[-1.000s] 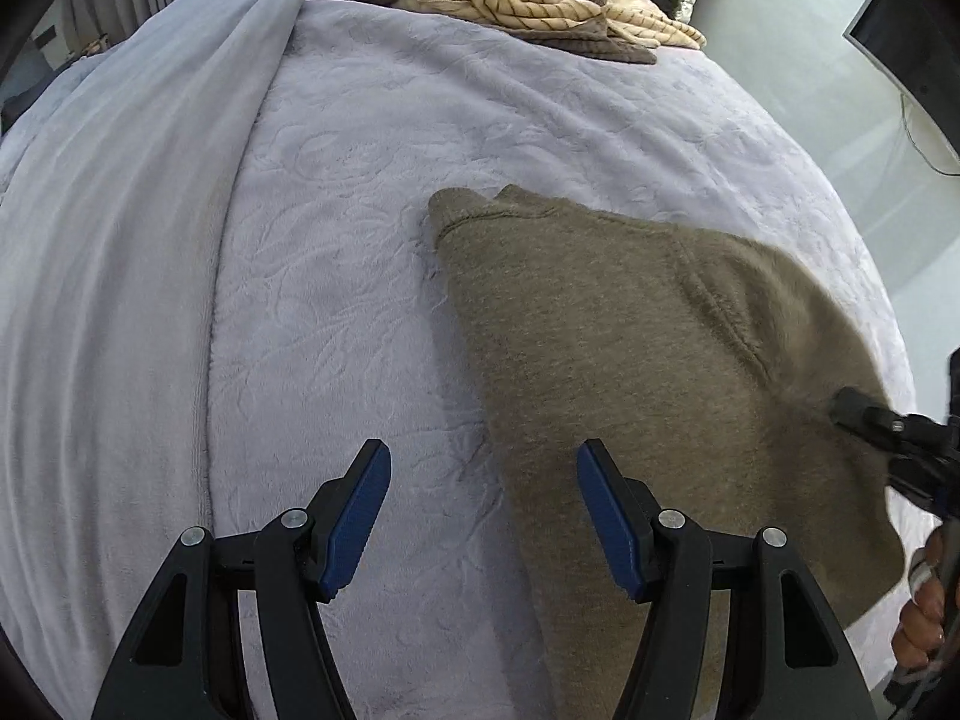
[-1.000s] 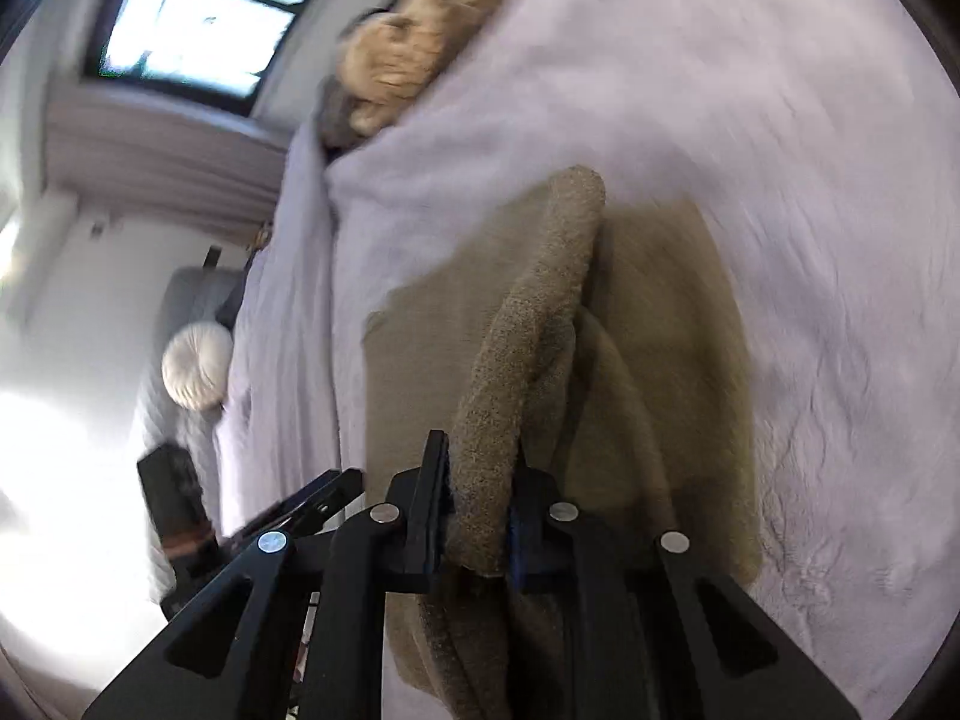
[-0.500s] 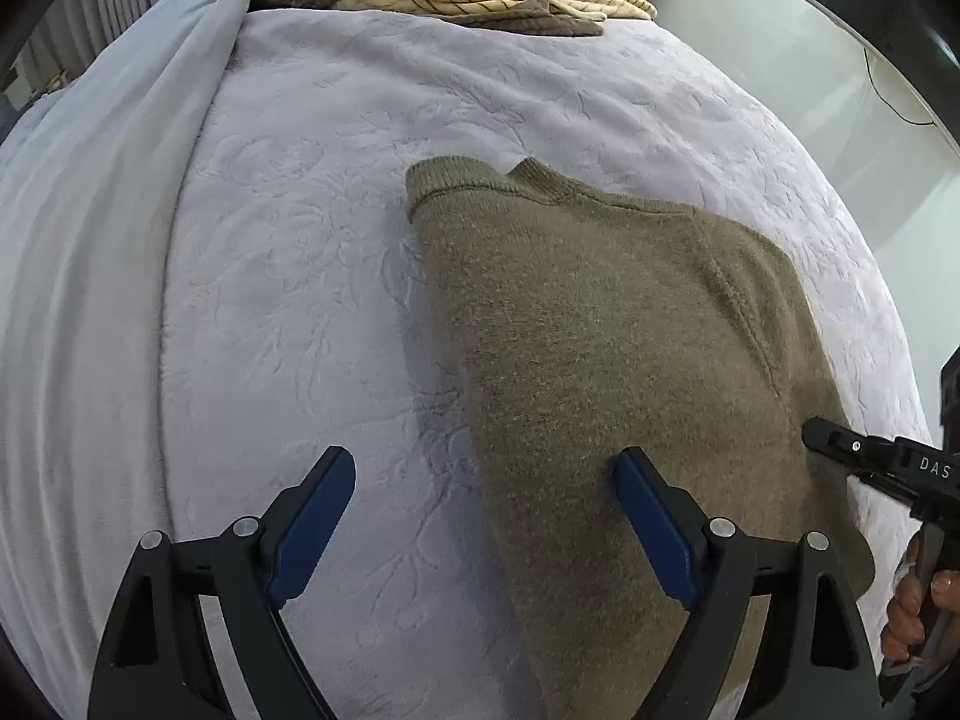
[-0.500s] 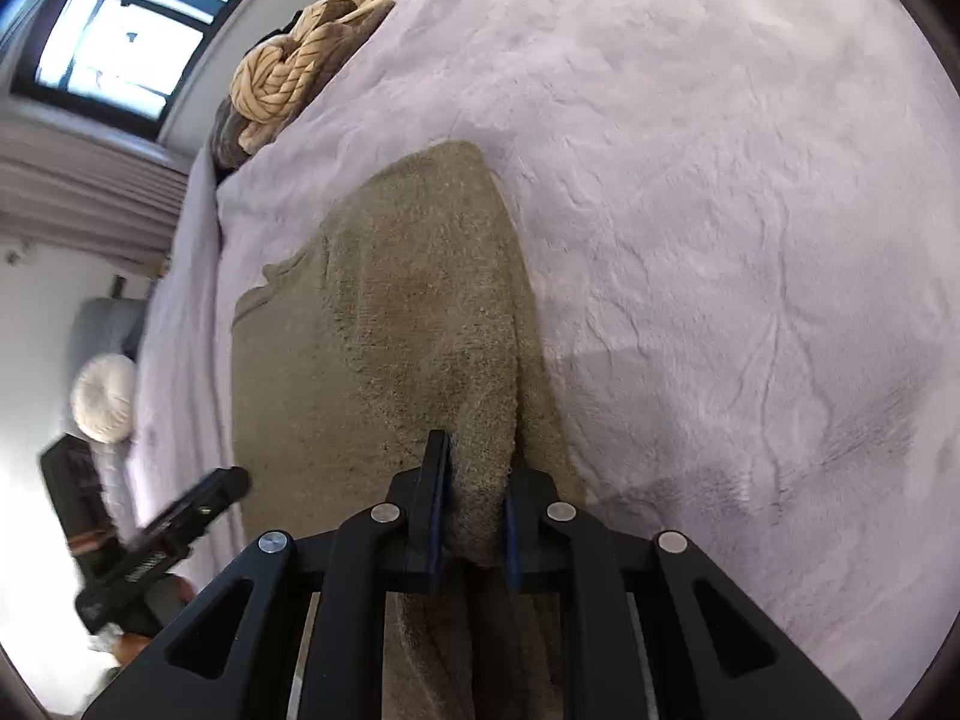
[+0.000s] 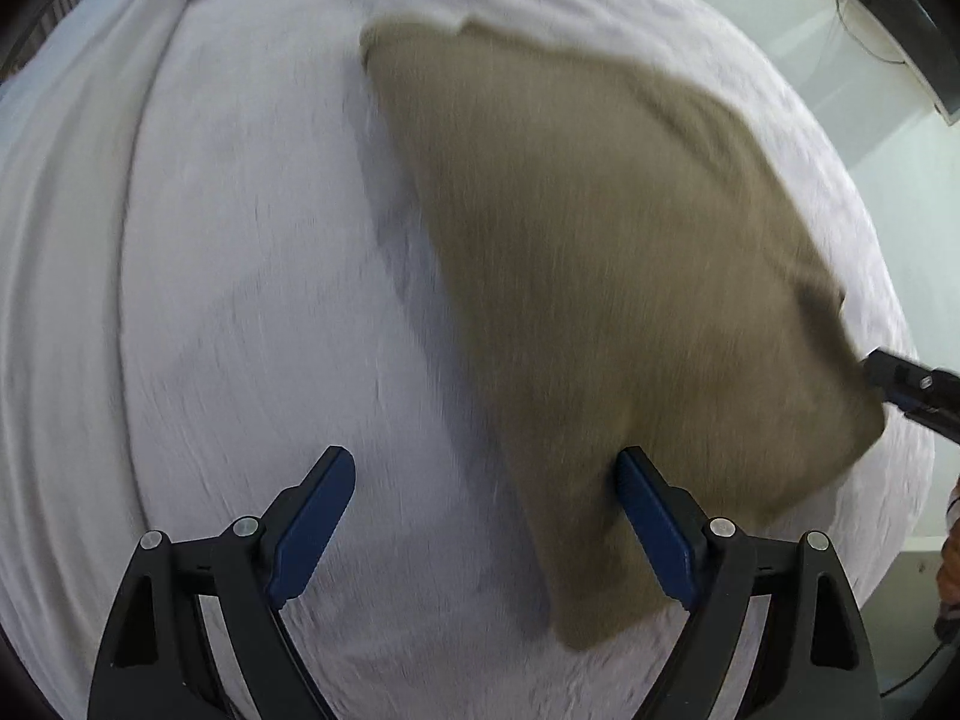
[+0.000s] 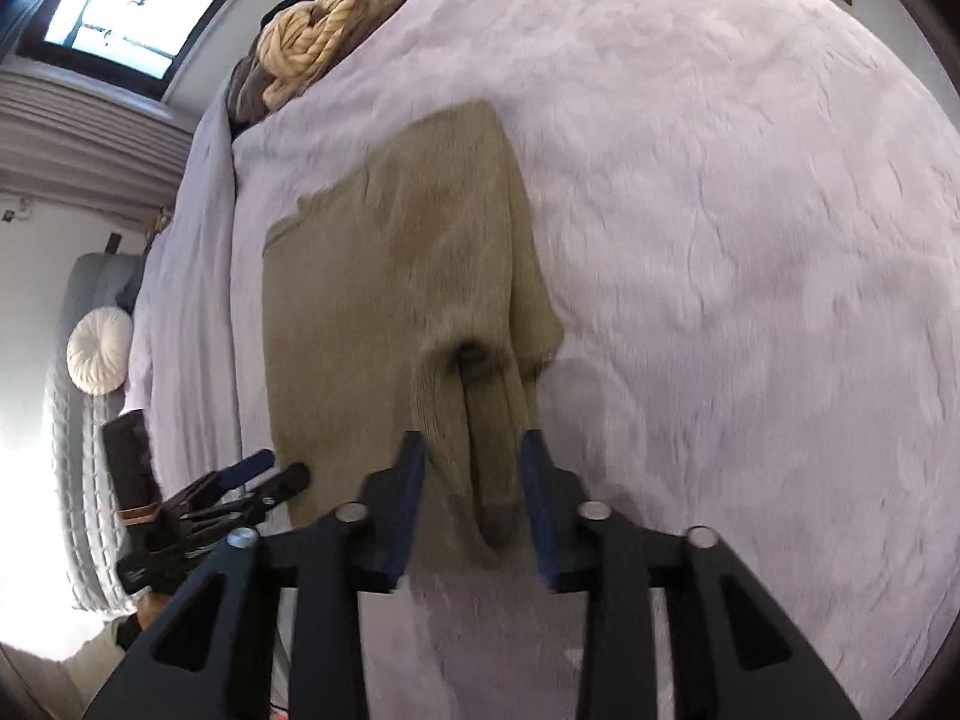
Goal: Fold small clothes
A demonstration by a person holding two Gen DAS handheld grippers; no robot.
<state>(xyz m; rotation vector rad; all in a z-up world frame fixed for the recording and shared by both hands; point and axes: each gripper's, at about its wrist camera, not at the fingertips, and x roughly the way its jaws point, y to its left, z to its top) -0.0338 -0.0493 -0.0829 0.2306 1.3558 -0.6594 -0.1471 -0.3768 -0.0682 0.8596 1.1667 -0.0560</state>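
- The olive-brown knit sweater (image 5: 600, 276) lies flat on the bed (image 5: 252, 300), partly folded, its hem side toward the near edge of the bed.
- The right gripper (image 6: 474, 480) has its jaws opening; the ribbed sleeve cuff (image 6: 480, 444) lies between the pads, no longer pinched. I'd say the sleeve was brought across the body and is being let go there.
- The left gripper (image 5: 486, 516) hangs spread wide above the sweater's long left edge, touching nothing, probably lining up for the next fold.
- A heap of other knitwear (image 6: 312, 42) waits at the bed's far edge.
- No containers are in sight.
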